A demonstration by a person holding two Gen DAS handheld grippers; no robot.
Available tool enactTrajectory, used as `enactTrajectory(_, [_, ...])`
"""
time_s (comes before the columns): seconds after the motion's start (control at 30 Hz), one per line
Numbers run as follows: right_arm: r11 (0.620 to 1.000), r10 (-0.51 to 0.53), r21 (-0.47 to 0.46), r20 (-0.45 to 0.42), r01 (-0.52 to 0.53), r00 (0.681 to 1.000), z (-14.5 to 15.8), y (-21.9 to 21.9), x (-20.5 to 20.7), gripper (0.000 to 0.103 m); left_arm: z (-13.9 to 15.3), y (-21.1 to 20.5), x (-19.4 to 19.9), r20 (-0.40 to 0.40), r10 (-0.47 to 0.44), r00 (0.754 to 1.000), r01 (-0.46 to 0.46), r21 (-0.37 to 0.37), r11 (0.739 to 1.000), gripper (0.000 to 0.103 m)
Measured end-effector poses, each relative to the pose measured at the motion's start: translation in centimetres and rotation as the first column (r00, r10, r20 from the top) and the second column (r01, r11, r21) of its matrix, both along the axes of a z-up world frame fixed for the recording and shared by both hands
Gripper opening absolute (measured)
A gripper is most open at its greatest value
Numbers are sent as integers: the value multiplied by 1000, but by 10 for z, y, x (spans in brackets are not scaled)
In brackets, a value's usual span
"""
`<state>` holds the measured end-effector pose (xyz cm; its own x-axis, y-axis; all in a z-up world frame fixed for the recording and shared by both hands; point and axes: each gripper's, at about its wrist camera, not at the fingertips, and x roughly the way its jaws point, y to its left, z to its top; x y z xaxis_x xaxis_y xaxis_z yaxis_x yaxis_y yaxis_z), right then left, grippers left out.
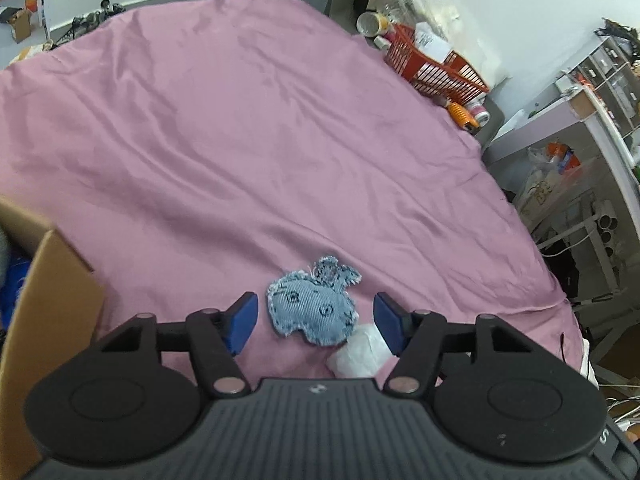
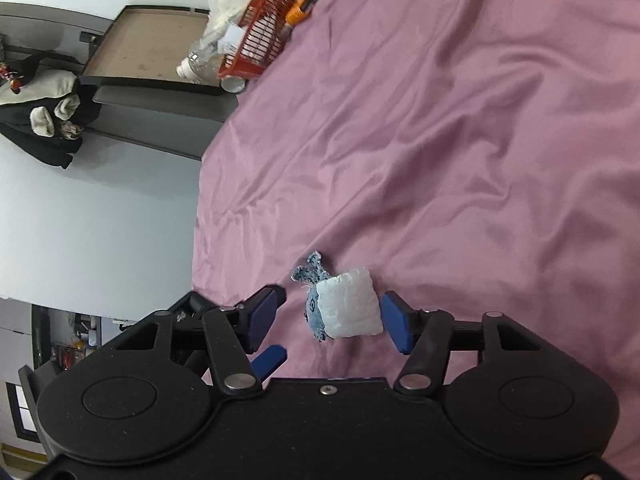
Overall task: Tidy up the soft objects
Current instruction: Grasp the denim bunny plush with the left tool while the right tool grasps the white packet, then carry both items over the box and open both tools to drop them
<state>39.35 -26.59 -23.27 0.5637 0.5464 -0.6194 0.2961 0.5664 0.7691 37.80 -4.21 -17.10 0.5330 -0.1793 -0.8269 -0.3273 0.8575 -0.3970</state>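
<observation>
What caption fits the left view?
Open tongs straddle a denim toy on pink cloth, white pouch beside it.

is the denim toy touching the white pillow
Touching. In the right wrist view the white pillow overlaps the denim toy with no cloth between them.

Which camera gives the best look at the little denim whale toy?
The left wrist view. There the denim whale lies face up on the pink sheet, nearly whole, tail and stitched markings clear. In the right wrist view the white pillow covers most of it, leaving only its tail and one edge showing.
</observation>
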Motion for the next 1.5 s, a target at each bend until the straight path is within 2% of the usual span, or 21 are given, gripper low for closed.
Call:
enactTrajectory(0.2, [1000, -11, -15, -38, 11, 999, -14, 5, 6, 56, -21, 1, 18, -46, -7, 999, 6, -5, 1000, 63])
enactTrajectory(0.3, [1000, -7, -19, -44, 6, 999, -18, 8, 8, 56, -32, 2, 23, -71, -7, 997, 5, -20, 1000, 56])
enactTrajectory(0.4, [1000, 2, -23, -40, -3, 999, -22, 12, 8, 45, -41, 4, 24, -92, 8, 996, -12, -50, 999, 50])
enactTrajectory(0.43, [1000, 6, -22, -42, -7, 999, -23, 13, 9, 39, -41, 3, 23, -92, 12, 996, -16, -47, 999, 45])
enactTrajectory(0.57, [999, -13, -29, -33, 12, 999, -20, 10, 4, 37, -38, 4, 19, -92, 24, 996, -30, -58, 998, 35])
enactTrajectory(0.67, [999, -35, -15, -23, 35, 999, -14, 3, -2, 37, -30, 5, 13, -80, 38, 996, -42, -56, 998, 33])
enactTrajectory(1.07, [1000, -5, 19, 77, 4, 997, 25, -10, -28, 37, 31, 14, -45, 80, 71, 994, -67, -47, 997, 33])
enactTrajectory(1.17, [1000, 15, 21, 116, -17, 993, 38, -9, -34, 37, 44, 15, -60, 109, 76, 991, -74, -27, 997, 33])
enactTrajectory(1.5, [992, 120, 16, 208, -127, 971, 66, 8, -48, 37, 67, 42, -114, 162, 155, 975, -150, -41, 988, 33])
